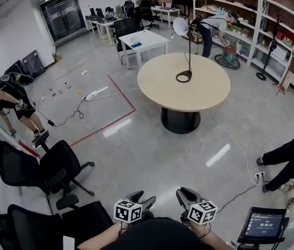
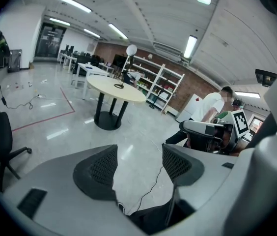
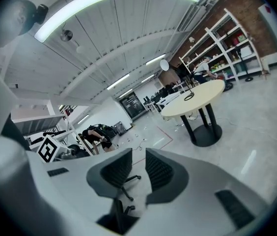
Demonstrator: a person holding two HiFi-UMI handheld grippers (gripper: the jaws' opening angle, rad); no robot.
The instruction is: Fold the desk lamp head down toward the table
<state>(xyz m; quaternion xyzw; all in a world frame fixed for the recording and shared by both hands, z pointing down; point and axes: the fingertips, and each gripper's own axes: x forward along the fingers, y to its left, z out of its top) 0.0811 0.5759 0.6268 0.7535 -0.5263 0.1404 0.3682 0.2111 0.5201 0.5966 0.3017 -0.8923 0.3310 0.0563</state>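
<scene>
Item: slim black desk lamp (image 1: pixel 190 51) with a round white head (image 1: pixel 181 26), thin stem and open ring base (image 1: pixel 184 76), standing upright near the middle of the round pale-beige table (image 1: pixel 162 90). It is probably light and easily tipped, with a stiff hinge, so it is best taken at the head's rim with the base steadied. Left gripper (image 1: pixel 143 198) is well short of the table, jaws moderately apart and empty; right gripper (image 1: pixel 186 196) is equally far from the table, jaws nearly together with nothing between.

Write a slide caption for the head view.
Left gripper and right gripper, open and empty, far from the upright desk lamp on the round table.
</scene>
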